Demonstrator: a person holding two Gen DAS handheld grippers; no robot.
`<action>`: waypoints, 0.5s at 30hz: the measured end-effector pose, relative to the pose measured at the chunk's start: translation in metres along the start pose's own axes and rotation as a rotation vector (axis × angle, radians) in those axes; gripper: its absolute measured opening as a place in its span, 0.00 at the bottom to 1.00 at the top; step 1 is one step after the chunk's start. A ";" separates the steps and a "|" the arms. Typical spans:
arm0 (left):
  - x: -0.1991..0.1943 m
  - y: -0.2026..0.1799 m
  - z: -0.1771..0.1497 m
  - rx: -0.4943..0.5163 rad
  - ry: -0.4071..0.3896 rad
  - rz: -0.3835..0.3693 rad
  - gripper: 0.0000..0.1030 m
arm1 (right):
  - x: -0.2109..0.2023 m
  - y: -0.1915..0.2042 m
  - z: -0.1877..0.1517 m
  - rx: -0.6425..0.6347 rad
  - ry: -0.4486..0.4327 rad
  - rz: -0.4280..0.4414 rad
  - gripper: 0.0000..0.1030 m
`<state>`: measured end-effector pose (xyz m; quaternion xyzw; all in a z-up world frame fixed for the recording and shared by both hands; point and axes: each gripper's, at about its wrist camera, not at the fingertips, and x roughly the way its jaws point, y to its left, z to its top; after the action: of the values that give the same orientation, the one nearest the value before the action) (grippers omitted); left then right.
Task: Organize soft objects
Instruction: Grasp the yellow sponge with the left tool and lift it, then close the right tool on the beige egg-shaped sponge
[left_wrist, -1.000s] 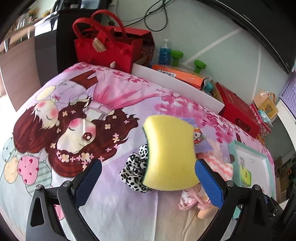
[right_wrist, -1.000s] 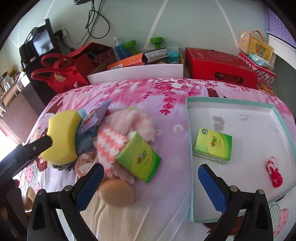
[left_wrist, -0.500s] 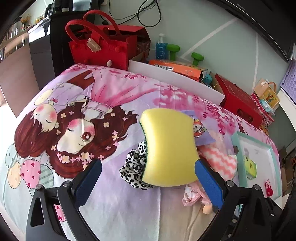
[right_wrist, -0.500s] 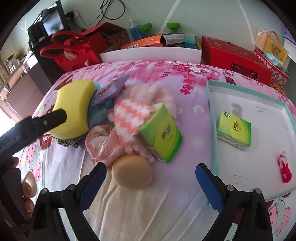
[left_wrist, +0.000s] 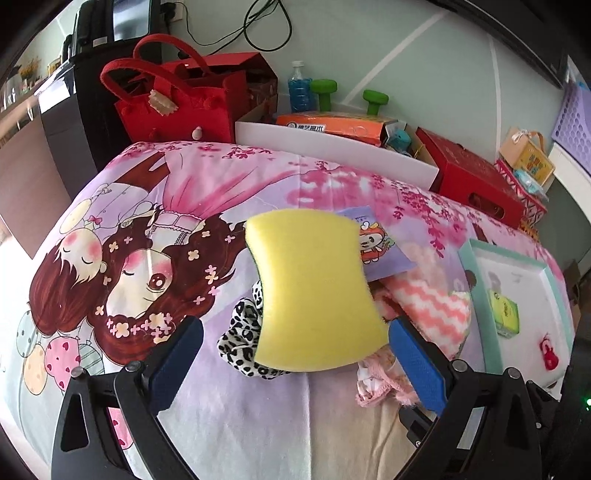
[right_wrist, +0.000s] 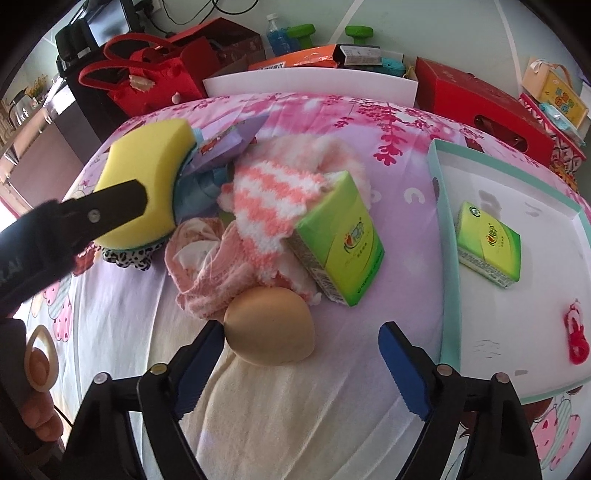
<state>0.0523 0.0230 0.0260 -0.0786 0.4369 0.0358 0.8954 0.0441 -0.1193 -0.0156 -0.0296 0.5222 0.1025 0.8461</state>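
Note:
A yellow sponge (left_wrist: 314, 291) stands between the wide-apart fingers of my left gripper (left_wrist: 295, 354); it touches the right pad and stands clear of the left pad. It also shows in the right wrist view (right_wrist: 144, 177) against the left gripper's finger, above a leopard-print scrunchie (left_wrist: 240, 343). My right gripper (right_wrist: 301, 363) is open, just in front of a tan beauty sponge (right_wrist: 269, 328). Behind it lie a pink-and-white fuzzy cloth (right_wrist: 273, 199), a pink cloth (right_wrist: 207, 266) and a green tissue pack (right_wrist: 340, 240). A teal-rimmed white tray (right_wrist: 439, 229) at the right holds a second tissue pack (right_wrist: 487, 243) and a red hair tie (right_wrist: 576, 336).
A purple cartoon packet (left_wrist: 376, 243) lies behind the sponge. Beyond the bed stand a red felt bag (left_wrist: 173, 99), a white box (left_wrist: 332, 147) with an orange carton, a red gift box (left_wrist: 472, 177), green dumbbells (left_wrist: 373, 103) and a blue bottle (left_wrist: 299, 92).
My right gripper has moved forward and down to the tan beauty sponge. The left gripper with the yellow sponge has risen a little and turned right, so the tray shows more.

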 end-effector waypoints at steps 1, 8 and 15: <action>0.001 -0.002 0.000 0.008 0.002 0.007 0.98 | 0.001 0.001 0.000 -0.003 0.002 0.001 0.81; 0.000 -0.010 0.002 0.031 -0.017 0.006 0.97 | 0.004 0.004 -0.002 -0.009 0.022 0.001 0.75; 0.007 -0.015 0.001 0.044 -0.005 0.025 0.97 | 0.004 0.005 -0.003 -0.012 0.025 0.004 0.64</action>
<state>0.0590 0.0084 0.0223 -0.0532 0.4364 0.0378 0.8974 0.0422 -0.1145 -0.0208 -0.0349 0.5324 0.1070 0.8390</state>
